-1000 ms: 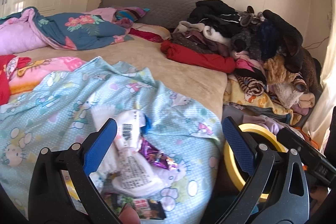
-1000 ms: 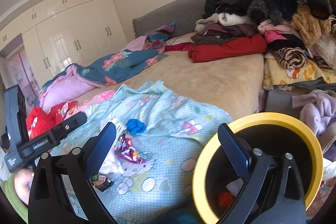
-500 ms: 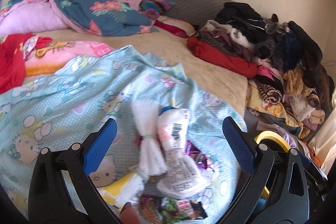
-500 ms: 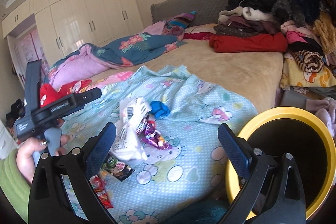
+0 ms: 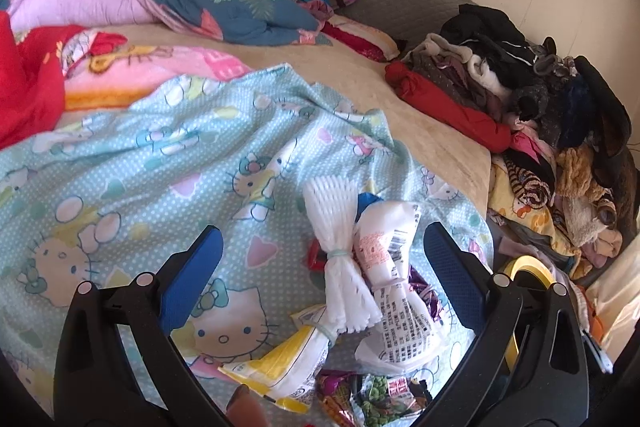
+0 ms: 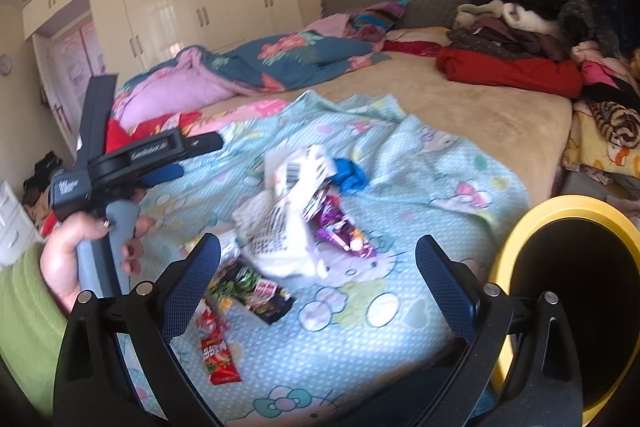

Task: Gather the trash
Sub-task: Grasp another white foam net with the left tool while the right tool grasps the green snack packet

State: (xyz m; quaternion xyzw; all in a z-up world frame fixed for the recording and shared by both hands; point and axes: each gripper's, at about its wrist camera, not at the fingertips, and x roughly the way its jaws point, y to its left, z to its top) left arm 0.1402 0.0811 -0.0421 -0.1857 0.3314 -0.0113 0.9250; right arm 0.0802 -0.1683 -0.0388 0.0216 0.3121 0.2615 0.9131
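A heap of trash lies on the light-blue cartoon-print sheet (image 5: pixel 120 187). In the left wrist view my left gripper (image 5: pixel 322 279) is open just above it. Between and beyond its blue pads are a white foam net (image 5: pixel 336 267), a white printed bag (image 5: pixel 396 291), a yellow-white wrapper (image 5: pixel 288 359) and a dark snack packet (image 5: pixel 376 395). My right gripper (image 6: pixel 318 287) is open too and hovers short of the same heap: white bag (image 6: pixel 296 195), purple wrapper (image 6: pixel 340 231), blue crumpled piece (image 6: pixel 350 175), dark packet (image 6: pixel 256 291), red packet (image 6: pixel 218 355). Neither holds anything.
A black bin with a yellow rim (image 6: pixel 520 227) stands at the bed's edge on the right, its rim (image 5: pixel 528 267) peeking behind my left gripper's right finger. A hand (image 6: pixel 68 259) holds the left gripper's handle. Piled clothes (image 5: pixel 540 99) and quilts (image 6: pixel 280 63) lie farther back.
Both grippers swung left from the bin toward the trash heap. The bin slid to the right edge of both views. The left gripper drew closer over the heap. Both stayed open.
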